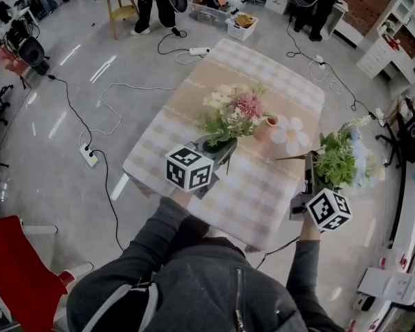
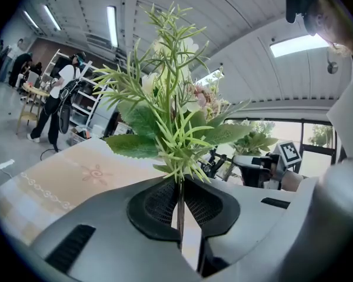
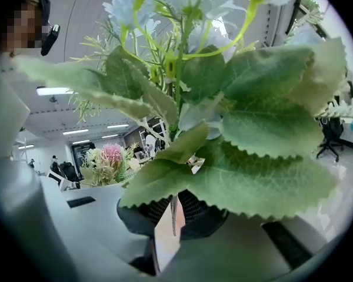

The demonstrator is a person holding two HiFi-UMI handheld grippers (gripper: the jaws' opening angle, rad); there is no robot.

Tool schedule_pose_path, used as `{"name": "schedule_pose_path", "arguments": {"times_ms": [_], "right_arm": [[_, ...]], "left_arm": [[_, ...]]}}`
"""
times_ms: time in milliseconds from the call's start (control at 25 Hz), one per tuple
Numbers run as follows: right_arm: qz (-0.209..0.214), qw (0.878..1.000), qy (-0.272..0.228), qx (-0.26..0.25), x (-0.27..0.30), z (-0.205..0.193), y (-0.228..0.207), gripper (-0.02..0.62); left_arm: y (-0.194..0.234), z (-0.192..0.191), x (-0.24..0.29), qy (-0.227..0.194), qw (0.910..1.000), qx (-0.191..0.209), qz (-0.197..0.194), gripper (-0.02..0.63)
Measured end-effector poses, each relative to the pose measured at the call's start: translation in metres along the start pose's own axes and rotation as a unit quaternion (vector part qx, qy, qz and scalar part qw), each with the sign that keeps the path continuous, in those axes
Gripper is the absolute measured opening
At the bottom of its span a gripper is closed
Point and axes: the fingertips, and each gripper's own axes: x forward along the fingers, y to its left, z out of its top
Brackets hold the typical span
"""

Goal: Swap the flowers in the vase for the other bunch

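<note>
1. The bunch of pink and cream artificial flowers with spiky green sprigs [image 1: 236, 113] stands upright out of the left gripper [image 2: 180, 209], whose jaws are pinched tight on its thin stem.
2. The bunch of pale blue and white flowers with broad, saw-edged green leaves [image 3: 235, 128] rises from the right gripper [image 3: 173, 215], its jaws likewise clamped on the stem.
3. The small terracotta-coloured vase [image 1: 270, 124] stands beyond both pairs of jaws, between them.
4. A white flower-shaped mat [image 1: 291, 135] lies just beside the vase on the table's beige checked cloth [image 1: 256, 192].
</note>
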Motion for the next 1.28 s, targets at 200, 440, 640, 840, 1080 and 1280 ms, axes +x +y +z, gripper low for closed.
{"name": "schedule_pose_path", "arguments": {"times_ms": [200,440,640,840,1080,1280], "right_arm": [[0.002,0.999,0.005,-0.037,0.016,0.019,-0.007,0.026],[0.017,0.998,0.002,-0.055,0.042,0.041,-0.007,0.026],[0.029,0.997,0.002,-0.078,0.064,0.055,-0.004,0.026],[0.043,0.995,0.001,-0.095,0.082,0.071,-0.001,0.026],[0.068,0.993,-0.001,-0.096,0.100,0.085,0.011,0.026],[0.089,0.992,0.007,-0.088,0.112,0.078,0.025,0.026]], "left_arm": [[0.005,0.003,0.004,-0.003,1.0000,-0.004,-0.003,0.029],[0.010,0.007,0.008,-0.003,1.0000,-0.002,-0.008,0.029],[0.013,0.008,0.009,-0.004,0.9999,-0.002,-0.010,0.029],[0.017,0.008,0.012,-0.001,1.0000,-0.001,-0.009,0.029],[0.022,0.008,0.012,-0.001,1.0000,0.000,-0.006,0.029],[0.026,0.009,0.012,-0.003,1.0000,0.000,-0.005,0.031]]}}
